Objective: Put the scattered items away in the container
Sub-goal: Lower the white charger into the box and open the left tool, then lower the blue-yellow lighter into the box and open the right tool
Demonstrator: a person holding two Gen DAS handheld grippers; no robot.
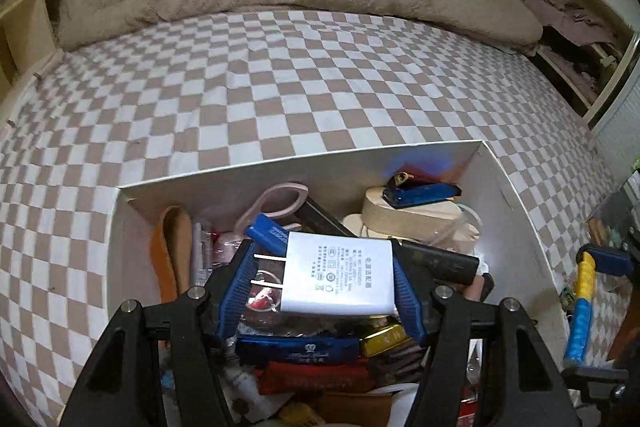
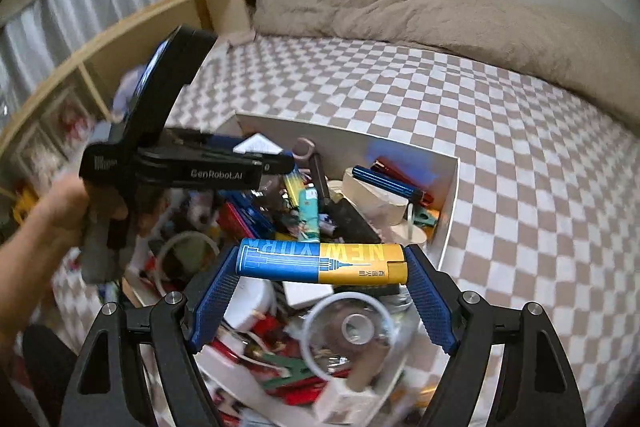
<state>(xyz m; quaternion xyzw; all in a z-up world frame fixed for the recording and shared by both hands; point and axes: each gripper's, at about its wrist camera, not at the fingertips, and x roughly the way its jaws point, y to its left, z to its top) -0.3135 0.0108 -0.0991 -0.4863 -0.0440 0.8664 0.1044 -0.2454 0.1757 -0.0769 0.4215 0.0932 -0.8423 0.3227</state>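
The left gripper [image 1: 326, 277] hangs over the near half of the white box [image 1: 280, 163] on the checkered bed [image 1: 280, 75], a white charger [image 1: 338, 273] crosswise between its pads; its right edge meets the right pad, but prongs alone reach towards the left one, so I judge it let go, ready to drop. The right gripper [image 2: 322, 287], just to the right, clamps a blue-and-yellow lighter [image 2: 322, 263] endwise, long axis spanning pad to pad. The box is already heaped with lighters, tape and oddments.
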